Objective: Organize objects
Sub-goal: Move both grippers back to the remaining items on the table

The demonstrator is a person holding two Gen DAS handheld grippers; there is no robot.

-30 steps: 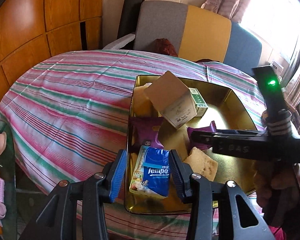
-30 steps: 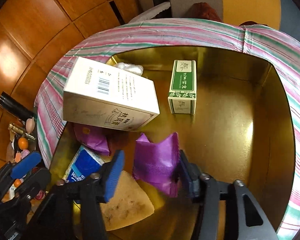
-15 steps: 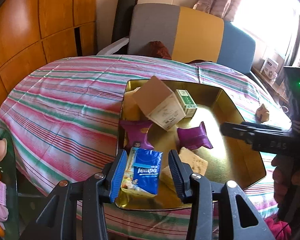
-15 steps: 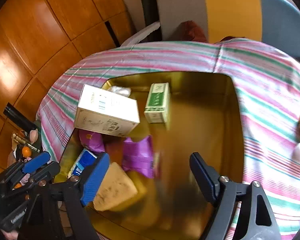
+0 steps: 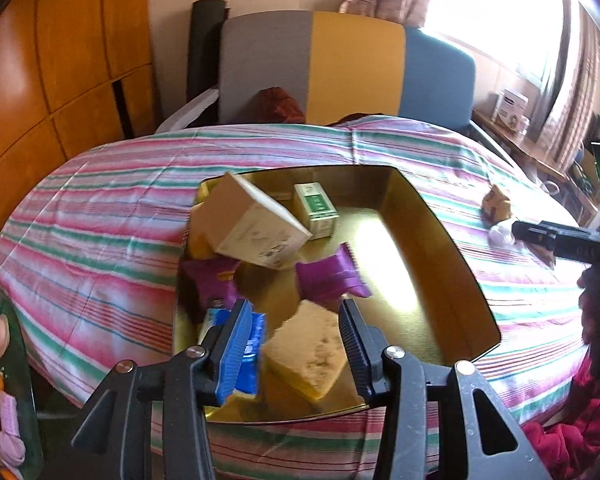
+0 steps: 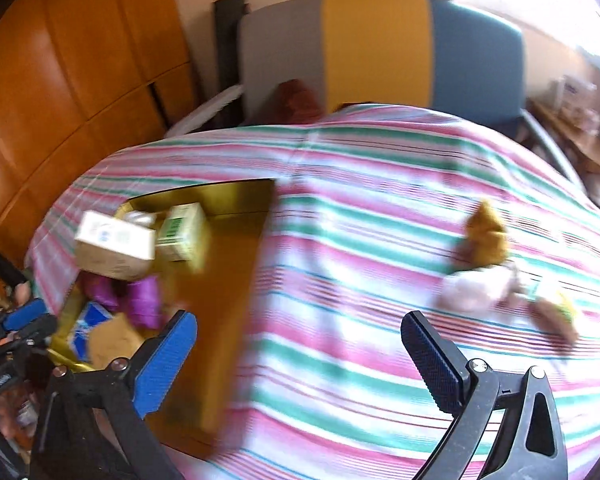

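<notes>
Left gripper (image 5: 296, 340): we see its jaws apart, empty, above the gold tray (image 5: 440, 236).
Right gripper (image 6: 300, 356): jaws just opening, wide apart, empty, over the striped cloth (image 6: 360, 280).

No wording legible anywhere. Green-and-white small carton (image 5: 316, 210) near the far wall of the gold metal tray (image 5: 456, 276): green label panel, print too small to make out. Large cream cardboard box (image 5: 252, 228) leaning at the tray's far left corner: faint drawing and marks on its side, unreadable; in the right wrist view a bluish smudge on it, lost to blur. Blue tissue packet (image 5: 250, 344) at the tray's near left corner: lettering hidden behind a gripper pad.
</notes>
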